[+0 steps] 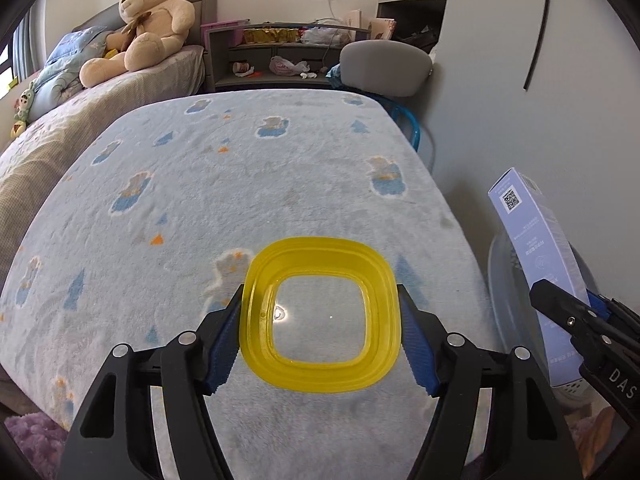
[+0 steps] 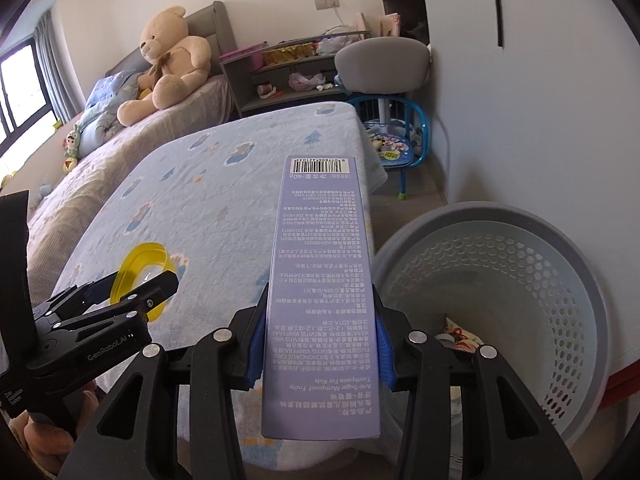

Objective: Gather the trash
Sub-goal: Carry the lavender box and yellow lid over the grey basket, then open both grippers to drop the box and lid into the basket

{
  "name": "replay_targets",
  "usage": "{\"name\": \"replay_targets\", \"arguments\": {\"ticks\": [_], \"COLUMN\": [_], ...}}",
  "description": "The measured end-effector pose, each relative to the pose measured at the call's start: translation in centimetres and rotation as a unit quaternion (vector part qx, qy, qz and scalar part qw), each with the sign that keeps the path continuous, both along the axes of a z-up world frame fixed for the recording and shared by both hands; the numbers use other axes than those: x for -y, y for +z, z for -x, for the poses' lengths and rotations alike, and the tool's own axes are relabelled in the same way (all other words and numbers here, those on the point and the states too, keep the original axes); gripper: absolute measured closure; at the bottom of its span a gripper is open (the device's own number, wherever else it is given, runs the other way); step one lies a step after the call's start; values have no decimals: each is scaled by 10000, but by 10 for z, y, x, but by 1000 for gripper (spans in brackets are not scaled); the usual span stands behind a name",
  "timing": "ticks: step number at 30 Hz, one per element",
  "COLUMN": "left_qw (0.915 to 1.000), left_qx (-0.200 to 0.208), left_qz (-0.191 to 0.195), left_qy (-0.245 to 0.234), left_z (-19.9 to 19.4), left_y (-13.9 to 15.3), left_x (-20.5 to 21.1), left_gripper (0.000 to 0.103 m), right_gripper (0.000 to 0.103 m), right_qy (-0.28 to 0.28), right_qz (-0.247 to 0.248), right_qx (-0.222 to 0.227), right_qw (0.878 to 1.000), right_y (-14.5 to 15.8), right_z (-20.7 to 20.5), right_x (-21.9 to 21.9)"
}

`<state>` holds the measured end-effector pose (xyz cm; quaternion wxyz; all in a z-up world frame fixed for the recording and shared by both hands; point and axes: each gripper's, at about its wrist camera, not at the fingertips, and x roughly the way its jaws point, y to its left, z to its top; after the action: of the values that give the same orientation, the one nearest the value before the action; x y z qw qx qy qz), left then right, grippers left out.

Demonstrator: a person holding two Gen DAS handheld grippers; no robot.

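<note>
Altogether one box [image 2: 320,280] (one lid [image 1: 320,316])

A yellow-rimmed clear lid [image 1: 320,314] is gripped above the blanket; a lavender toothpaste box [image 2: 320,292] is gripped lengthwise beside a perforated grey basket [image 2: 520,240].

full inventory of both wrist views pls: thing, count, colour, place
Square translucent plastic lid: 1, yellow, held over the blanket.
Long cardboard toothpaste box: 1, lavender, held beside the basket.
Perforated plastic waste basket: 1, grey, on the floor right of the bed, some wrappers inside.
Fleece bear-print blanket: 1, pale blue, covering the bed.
Plush teddy bear: 1, tan, at the headboard.
Open shelf unit: 1, grey, behind the bed, cluttered.
Padded chair back: 1, grey, beside the shelf.
Small child's chair: 1, blue, by the wall.
Left gripper: 1, black with blue pads, clamping the lid.
Right gripper: 1, same, clamping the box.
</note>
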<state>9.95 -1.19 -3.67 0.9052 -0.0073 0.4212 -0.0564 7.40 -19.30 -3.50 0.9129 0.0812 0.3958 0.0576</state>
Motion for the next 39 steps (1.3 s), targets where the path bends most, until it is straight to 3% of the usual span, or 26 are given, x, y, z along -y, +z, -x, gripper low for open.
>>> {"name": "replay_targets", "arguments": {"ticks": [14,23,31,33,35,39], "left_qw": [9915,9864,9880,9887,9889,9900], "left_qx": [27,-75,-138,-188,-236,-165], "left_qz": [9,-111,-147,-125,-119,-264], "left_qy": [-1297,-1637,-1528,-1483,-1460,-1375], "left_z": [16,4,-3,-4,-4,0], "left_y": [20,12,6,6,5,7], "left_x": [134,182,189,189,189,189], "left_gripper": [35,35,34,32,30,27], "right_gripper": [60,60,59,54,37,34], "right_qy": [-1340,-1355,-1352,-1332,-1332,-1345], "right_qz": [318,124,77,139,158,118], "right_qx": [-187,-435,-469,-441,-360,-339], "right_qw": [9903,9897,9897,9900,9903,9903], "right_y": [4,-18,-23,-21,-19,-18], "right_z": [45,42,37,38,40,42], "right_x": [138,155,158,157,156,156]}}
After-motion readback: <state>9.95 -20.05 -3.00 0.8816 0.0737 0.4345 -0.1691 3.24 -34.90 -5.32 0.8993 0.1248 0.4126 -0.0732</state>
